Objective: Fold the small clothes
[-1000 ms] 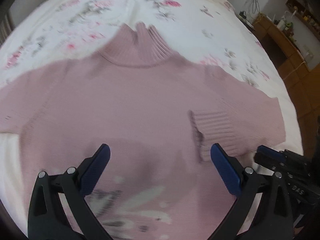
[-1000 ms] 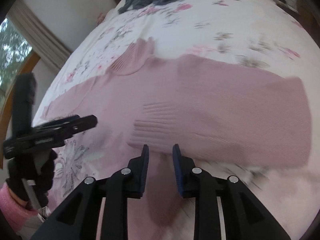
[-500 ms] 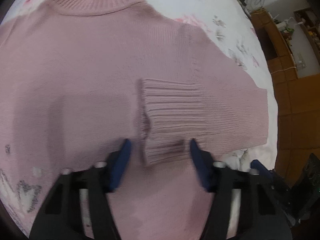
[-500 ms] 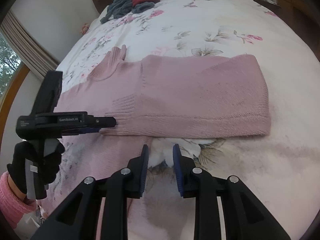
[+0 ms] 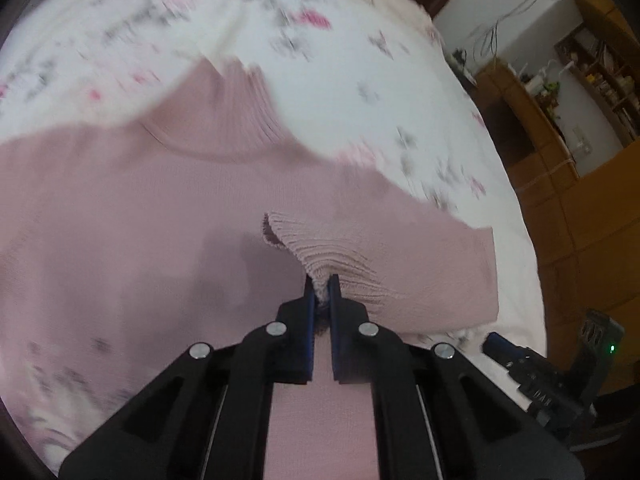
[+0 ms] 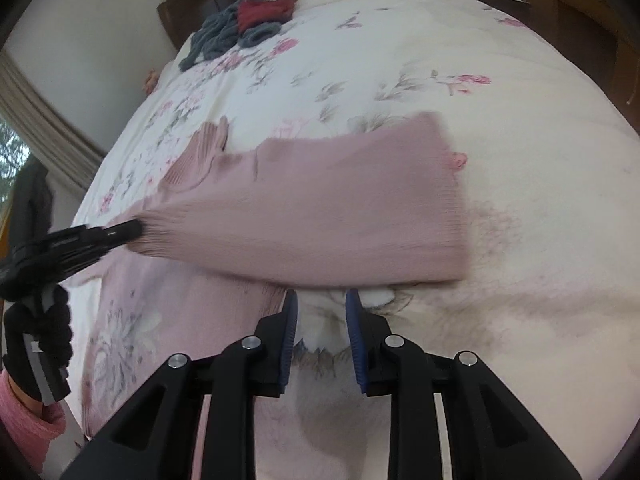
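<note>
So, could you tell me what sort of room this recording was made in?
Most likely a bedroom: the pink sweater lies on a bed with a floral bedspread, a dark wooden headboard stands behind a pile of clothes, and wooden cabinets stand beside the bed.

Both wrist cams close over bed (image 5: 360, 80) (shared sweater (image 6: 320, 216)).

pink knit turtleneck sweater (image 5: 140, 208) flat on floral-sheeted bed (image 6: 400, 60), collar toward headboard | ribbed sleeve cuff (image 5: 316, 264) folded across body, pinched in left tool (image 5: 321, 292) | right tool (image 6: 320, 312) just before sleeve's near edge | grey-and-red clothes pile (image 6: 244, 28) at far end
</note>
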Demonstrator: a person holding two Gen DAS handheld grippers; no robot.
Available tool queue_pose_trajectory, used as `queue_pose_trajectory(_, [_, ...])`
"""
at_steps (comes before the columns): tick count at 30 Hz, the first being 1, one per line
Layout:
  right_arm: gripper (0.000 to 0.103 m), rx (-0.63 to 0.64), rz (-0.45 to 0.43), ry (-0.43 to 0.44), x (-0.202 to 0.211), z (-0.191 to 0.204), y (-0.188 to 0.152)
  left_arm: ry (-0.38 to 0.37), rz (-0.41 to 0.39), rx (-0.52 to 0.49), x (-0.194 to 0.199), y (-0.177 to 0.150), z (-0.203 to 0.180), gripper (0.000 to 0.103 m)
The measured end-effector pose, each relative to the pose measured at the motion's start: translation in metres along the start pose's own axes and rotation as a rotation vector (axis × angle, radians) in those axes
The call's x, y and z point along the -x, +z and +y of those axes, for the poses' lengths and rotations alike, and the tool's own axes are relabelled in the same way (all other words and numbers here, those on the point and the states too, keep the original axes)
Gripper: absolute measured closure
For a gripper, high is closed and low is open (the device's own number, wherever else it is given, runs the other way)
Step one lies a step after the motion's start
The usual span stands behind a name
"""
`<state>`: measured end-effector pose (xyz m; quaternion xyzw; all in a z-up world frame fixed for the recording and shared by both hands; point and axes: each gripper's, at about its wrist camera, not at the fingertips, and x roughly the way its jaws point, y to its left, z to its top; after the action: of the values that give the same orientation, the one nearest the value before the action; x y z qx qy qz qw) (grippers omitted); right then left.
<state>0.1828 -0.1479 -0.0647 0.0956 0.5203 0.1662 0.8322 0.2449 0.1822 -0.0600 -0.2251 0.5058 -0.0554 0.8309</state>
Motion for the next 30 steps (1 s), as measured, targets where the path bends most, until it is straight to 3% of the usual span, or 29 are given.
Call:
queue_pose_trajectory(8, [0.059,-0.112,0.011,0.013,-0.015,-0.013,0.016,0.142,-0.099,0.025,0.047,0.027,0.066,0.099])
queue_pose_trajectory(17, [0.058,-0.146,0.074,0.068,-0.058,0.000,0.035,0.283,-0.157,0.102,0.069,0.044,0.138,0.099])
queue_pose_trajectory(22, [0.063,-0.108,0.122,0.026,-0.080,0.018,0.036,0.343,-0.127,0.139,0.054,0.041,0.169,0.099])
queue_pose_trajectory(25, [0.069,-0.097,0.152,-0.013,-0.092,0.021,0.032,0.372,-0.065,0.130,0.031,0.036,0.181,0.099])
queue_pose_trajectory(30, [0.070,-0.067,0.165,-0.062,-0.098,0.026,0.028,0.423,0.040,0.129,-0.001,0.030,0.201,0.097])
